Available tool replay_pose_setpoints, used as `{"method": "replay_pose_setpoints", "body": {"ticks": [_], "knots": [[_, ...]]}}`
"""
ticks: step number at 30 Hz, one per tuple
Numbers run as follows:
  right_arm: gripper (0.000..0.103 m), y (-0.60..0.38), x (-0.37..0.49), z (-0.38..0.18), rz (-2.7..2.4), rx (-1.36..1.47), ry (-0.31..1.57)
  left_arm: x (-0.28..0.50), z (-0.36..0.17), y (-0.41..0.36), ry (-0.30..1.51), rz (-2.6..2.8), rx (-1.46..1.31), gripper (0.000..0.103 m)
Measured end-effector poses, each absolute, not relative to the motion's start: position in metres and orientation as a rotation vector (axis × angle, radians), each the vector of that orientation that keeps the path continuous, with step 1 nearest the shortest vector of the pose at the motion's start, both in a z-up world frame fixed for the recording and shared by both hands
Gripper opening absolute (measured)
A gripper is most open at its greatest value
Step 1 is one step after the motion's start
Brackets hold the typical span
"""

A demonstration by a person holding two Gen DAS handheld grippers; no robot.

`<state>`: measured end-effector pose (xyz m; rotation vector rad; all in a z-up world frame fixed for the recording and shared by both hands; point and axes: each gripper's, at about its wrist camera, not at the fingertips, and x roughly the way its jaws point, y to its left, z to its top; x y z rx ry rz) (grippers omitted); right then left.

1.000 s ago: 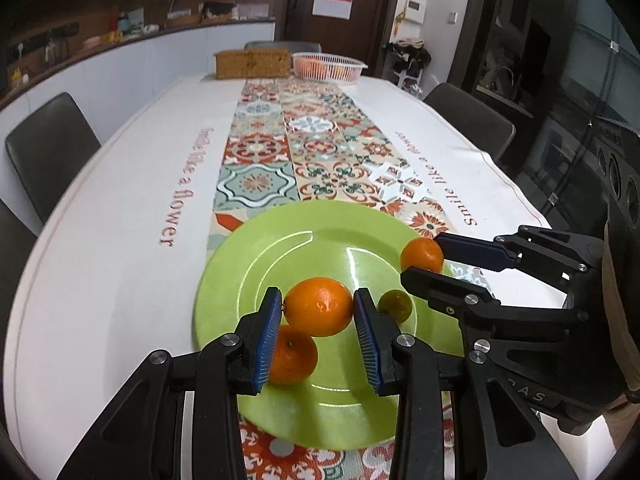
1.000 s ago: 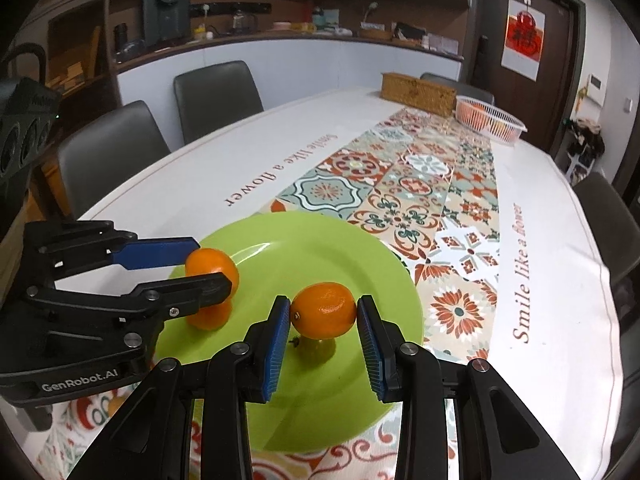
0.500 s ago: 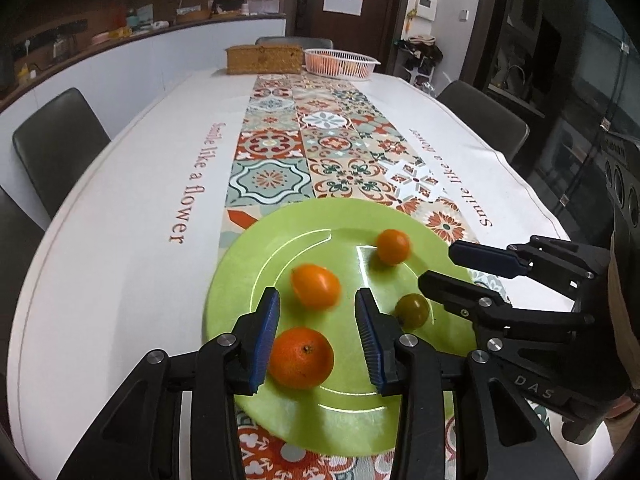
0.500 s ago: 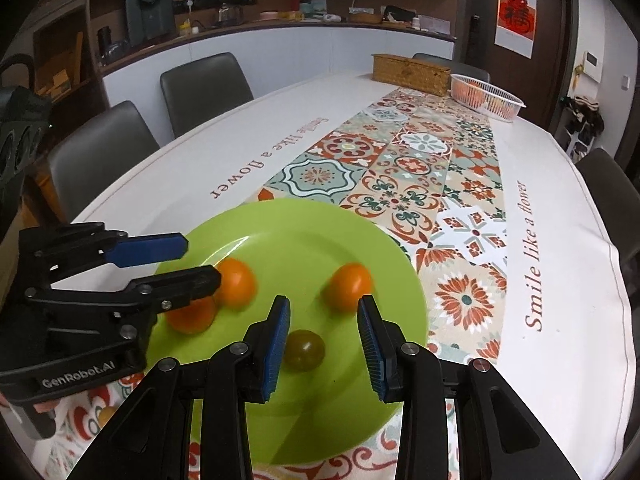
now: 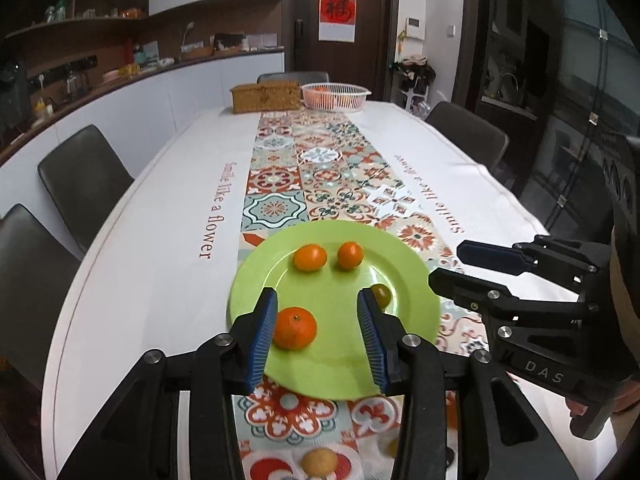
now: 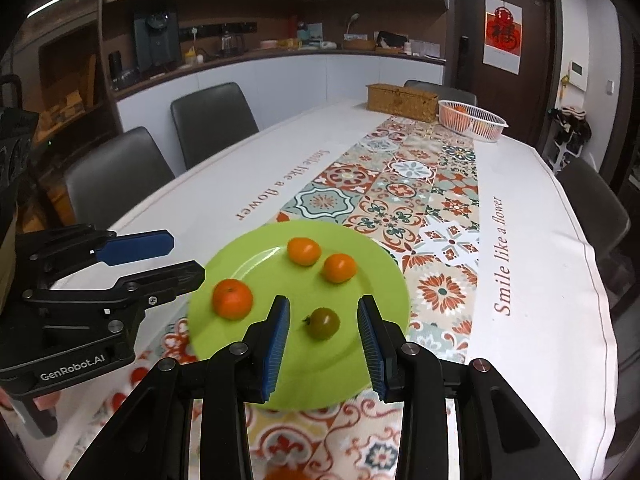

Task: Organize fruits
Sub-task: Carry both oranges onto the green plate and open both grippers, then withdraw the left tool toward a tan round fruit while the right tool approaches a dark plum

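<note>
A green plate [image 5: 412, 276] [image 6: 376, 268] lies on the patterned runner. It holds a large orange [image 5: 295, 328] [image 6: 232, 298], two smaller orange fruits [image 5: 310, 257] [image 5: 350, 255] [image 6: 304, 251] [image 6: 339, 267] and a dark greenish tomato [image 5: 382, 295] [image 6: 323, 323]. My left gripper [image 5: 318, 334] is open and empty above the plate's near side, the large orange by its left finger. My right gripper [image 6: 324, 344] is open and empty over the tomato. Each gripper shows in the other view [image 5: 472, 266] [image 6: 160, 258].
A white basket with oranges [image 5: 335, 96] [image 6: 472, 118] and a woven box [image 5: 266, 97] [image 6: 402, 97] stand at the table's far end. Dark chairs [image 5: 86, 176] [image 6: 212, 120] line both sides. A yellowish fruit [image 5: 319, 462] lies on the runner near me.
Both grippers let go of their oranges onto the plate, then drew back and up. The two released fruits now rest at the plate's far side.
</note>
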<state>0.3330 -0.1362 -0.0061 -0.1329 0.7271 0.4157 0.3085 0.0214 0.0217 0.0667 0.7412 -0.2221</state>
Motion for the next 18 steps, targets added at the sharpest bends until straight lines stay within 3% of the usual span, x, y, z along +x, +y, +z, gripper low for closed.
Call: {"method": "replay_pose_setpoints", "body": {"ticks": [10,13,18], "knots": [[0.042,-0.146,0.28,0.017,0.38,-0.1,0.691,0.253,0.046,0.018,0.687,-0.202,0.076,0.055],[0.05,-0.147,0.263,0.022,0.354,-0.111,0.68,0.237,0.051,0.018,0.68,-0.207,0.064,0.059],[0.053,-0.152,0.235,0.029,0.337,-0.097,0.67,0.211,0.056,0.018,0.671,-0.213,0.052,0.066]]}}
